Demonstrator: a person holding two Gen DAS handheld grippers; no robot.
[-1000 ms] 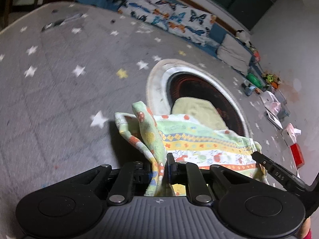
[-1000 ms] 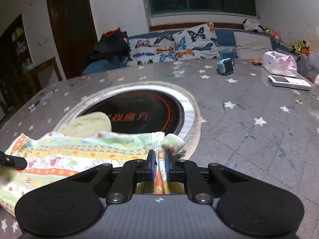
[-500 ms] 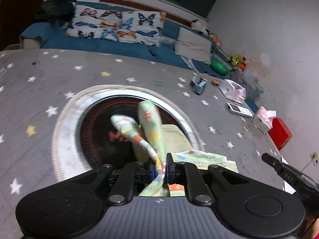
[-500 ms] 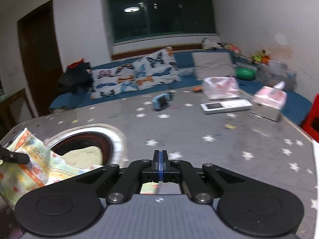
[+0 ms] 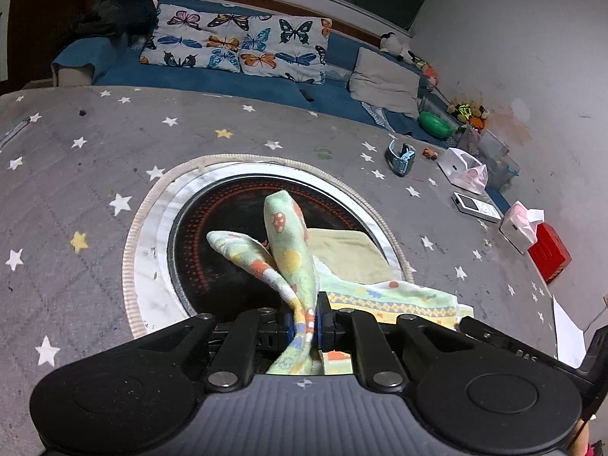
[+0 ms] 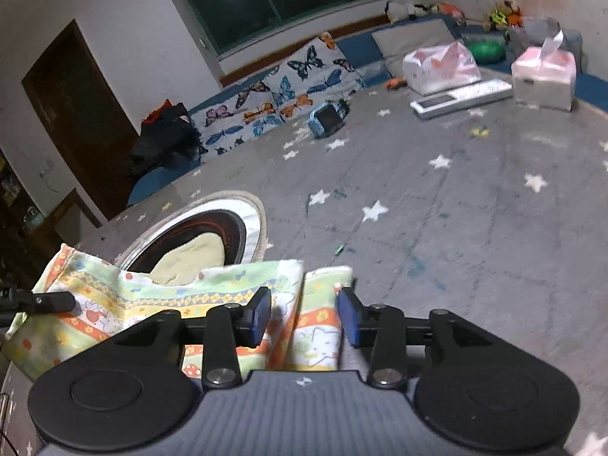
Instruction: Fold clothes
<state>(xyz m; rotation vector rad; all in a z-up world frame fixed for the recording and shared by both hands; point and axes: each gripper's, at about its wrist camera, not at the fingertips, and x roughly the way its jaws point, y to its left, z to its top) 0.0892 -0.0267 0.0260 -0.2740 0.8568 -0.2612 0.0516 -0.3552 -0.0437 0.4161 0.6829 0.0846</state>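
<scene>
A green patterned cloth [image 5: 292,250] with orange and yellow bands is pinched in my left gripper [image 5: 307,321], which is shut on its edge; a fold sticks up above the jaws. The rest of the cloth [image 6: 125,300] lies spread on the grey star-patterned table. My right gripper [image 6: 304,317] is open, its blue pads [image 6: 261,317] on either side of the cloth's folded right end without gripping it. A pale yellow cloth [image 5: 345,250] lies on the round black cooktop [image 5: 212,235] behind.
A blue watch [image 5: 401,155], a white remote [image 5: 477,207], tissue boxes [image 6: 543,76], a plastic bag [image 6: 440,66] and a red box [image 5: 549,252] lie at the table's far right. A blue bench with butterfly cushions [image 5: 243,49] runs behind the table.
My right gripper has opened and let go of the cloth's end, which now lies between its pads. My left gripper kept its hold and swung toward the cooktop.
</scene>
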